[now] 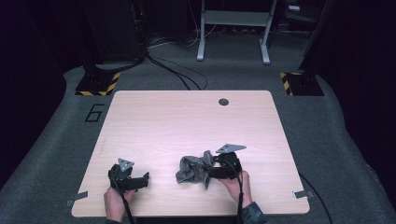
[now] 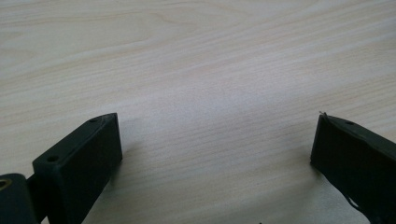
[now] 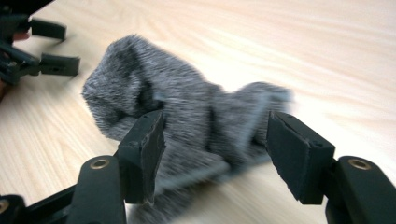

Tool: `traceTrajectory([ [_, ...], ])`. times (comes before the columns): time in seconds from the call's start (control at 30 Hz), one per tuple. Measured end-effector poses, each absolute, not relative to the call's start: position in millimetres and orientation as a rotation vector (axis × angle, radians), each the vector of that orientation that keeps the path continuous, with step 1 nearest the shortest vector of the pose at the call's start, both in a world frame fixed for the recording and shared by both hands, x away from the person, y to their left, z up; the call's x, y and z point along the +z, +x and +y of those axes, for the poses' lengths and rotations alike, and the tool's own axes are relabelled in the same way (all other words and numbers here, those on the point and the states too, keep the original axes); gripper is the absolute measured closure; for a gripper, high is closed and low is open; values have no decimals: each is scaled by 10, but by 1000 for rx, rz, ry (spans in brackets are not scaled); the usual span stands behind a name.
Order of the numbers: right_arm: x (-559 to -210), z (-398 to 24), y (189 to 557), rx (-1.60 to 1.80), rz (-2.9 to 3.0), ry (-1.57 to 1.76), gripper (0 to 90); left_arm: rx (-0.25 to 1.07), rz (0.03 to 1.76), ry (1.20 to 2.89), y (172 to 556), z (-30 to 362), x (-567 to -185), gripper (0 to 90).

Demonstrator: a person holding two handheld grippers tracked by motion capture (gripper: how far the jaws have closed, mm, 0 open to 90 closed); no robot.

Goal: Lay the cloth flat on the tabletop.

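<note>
High view gives me the pale wood-grain worktop (image 1: 187,121) with a crumpled grey fuzzy cloth (image 1: 194,169) lying near its front edge, a little right of centre. My right hand-held gripper (image 1: 211,169) sits at the cloth's right side, pointing left into it, with the person's hand (image 1: 236,183) behind it and a grey three-cornered plate (image 1: 229,148) on top. My left hand-held gripper (image 1: 145,178) rests low over the worktop well to the left of the cloth, apart from it, jaws pointing right.

In the right gripper view, the two black jaws stand apart on either side of the grey cloth (image 3: 187,112). The cloth bunches up between and beyond them; the left jaw is close against the fabric, and the right jaw shows a gap to it. The pads do not press the cloth together, so I read this gripper as released, with the cloth lying on the worktop between its jaws. The picture is blurred, so I cannot tell finer contact.

In the left gripper view, the jaws stand wide, spread over bare wood (image 2: 201,70), with nothing between them: released.
</note>
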State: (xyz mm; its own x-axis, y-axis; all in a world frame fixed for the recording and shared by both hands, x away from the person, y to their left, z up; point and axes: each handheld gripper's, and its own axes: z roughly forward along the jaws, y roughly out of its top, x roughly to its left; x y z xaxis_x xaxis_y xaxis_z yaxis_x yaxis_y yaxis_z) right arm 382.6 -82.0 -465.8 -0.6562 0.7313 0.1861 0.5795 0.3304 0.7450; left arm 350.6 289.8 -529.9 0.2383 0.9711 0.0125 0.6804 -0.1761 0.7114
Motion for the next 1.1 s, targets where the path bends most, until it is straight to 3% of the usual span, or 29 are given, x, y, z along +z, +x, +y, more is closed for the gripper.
traceTrajectory([
  [0.1,-4606,-987,3833,1189,2362,1226,375,618,1525,1922,3465,2894,-5240,99],
  [0.23,-4609,-1119,3884,1151,2322,1269,390,601,1444,1883,3333,2767,-5114,78],
  [0.53,-4669,-1063,4025,1092,2307,1255,438,527,1179,1962,3121,2152,-4841,77],
  [0.77,-4716,-976,4045,1116,2369,1250,449,516,1077,2047,3229,1795,-4866,162],
  [0.93,-4841,-895,4069,1117,2422,1264,459,467,1058,2092,3406,1665,-4956,292],
  [1.0,-4914,-874,4121,1122,2453,1255,517,433,1008,2133,3465,1638,-4987,494],
  [1.1,-5022,-842,4184,1110,2498,1283,650,434,1010,2159,3523,1615,-5040,655],
])
